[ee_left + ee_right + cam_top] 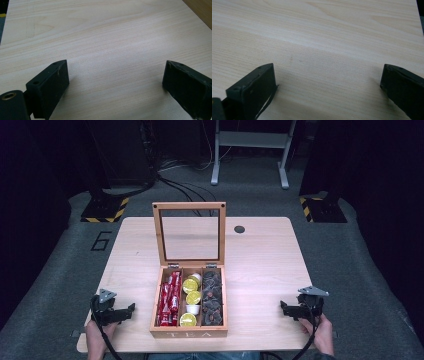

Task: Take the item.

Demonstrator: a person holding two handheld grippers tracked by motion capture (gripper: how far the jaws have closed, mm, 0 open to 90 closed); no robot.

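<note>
Resting wide open, left claw [131, 309] and right claw [283, 308] — both empty, flanking tea box [188, 332].

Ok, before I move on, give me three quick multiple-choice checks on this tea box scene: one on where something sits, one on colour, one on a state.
1. Where in the tea box are the red packets?
A. left compartment
B. middle compartment
C. right compartment

2. What colour are the tops of the pods in the middle compartment?
A. blue
B. yellow
C. white

3. How does the lid stand?
A. shut flat
B. lying off on the table
C. raised open on its hinges

Answers: 1 A, the red packets fill the left slot in the high view. 2 B, the round tops show yellow. 3 C, the glass-paned lid stands up behind the compartments.
</note>
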